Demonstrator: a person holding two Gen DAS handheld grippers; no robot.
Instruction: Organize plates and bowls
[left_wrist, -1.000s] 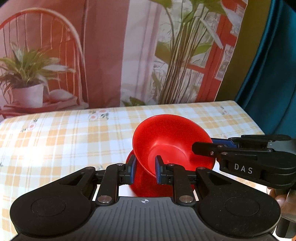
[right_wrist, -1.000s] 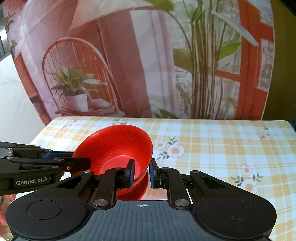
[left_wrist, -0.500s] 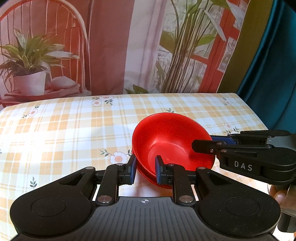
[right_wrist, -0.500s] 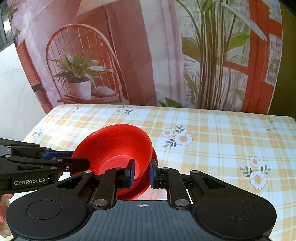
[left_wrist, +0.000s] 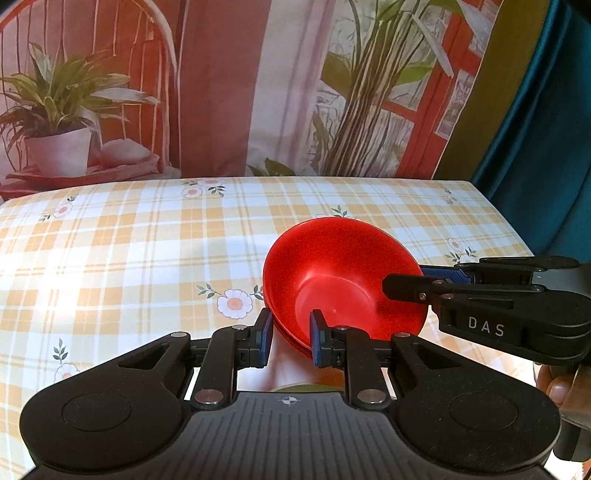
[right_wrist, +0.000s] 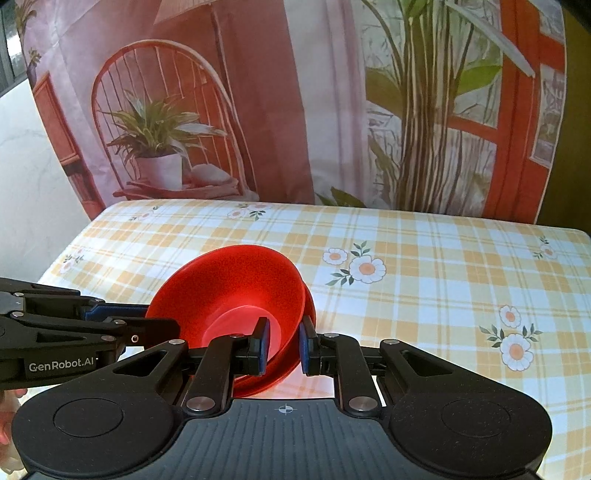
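A: Both grippers are on the red bowl (left_wrist: 343, 277) — the left gripper (left_wrist: 288, 338) has its jaws clenched on the near rim, and the right gripper (right_wrist: 281, 345) is clamped on the opposite side of the rim.

B: And what's under it? There's a second red edge showing just below.

A: That looks like a red plate (right_wrist: 286, 363), peeking out beneath the bowl. A second ago the bowl was tipped up steeply, high over the table with the plate edge well below it. Now it sits flatter and lower over the checked tablecloth (left_wrist: 129, 240), nearly nested on the plate.

B: So it's coming down onto the stack?

A: That's my reading — the bowl is being set onto the plate, near the front of the table, on its right half in the left wrist view. Whether it is fully seated I cannot tell; it leans a little toward the cameras.

B: Then the stacking step is almost done.

A: Probably. What's left is to level it, let it settle, and open both grips without dragging the rim.
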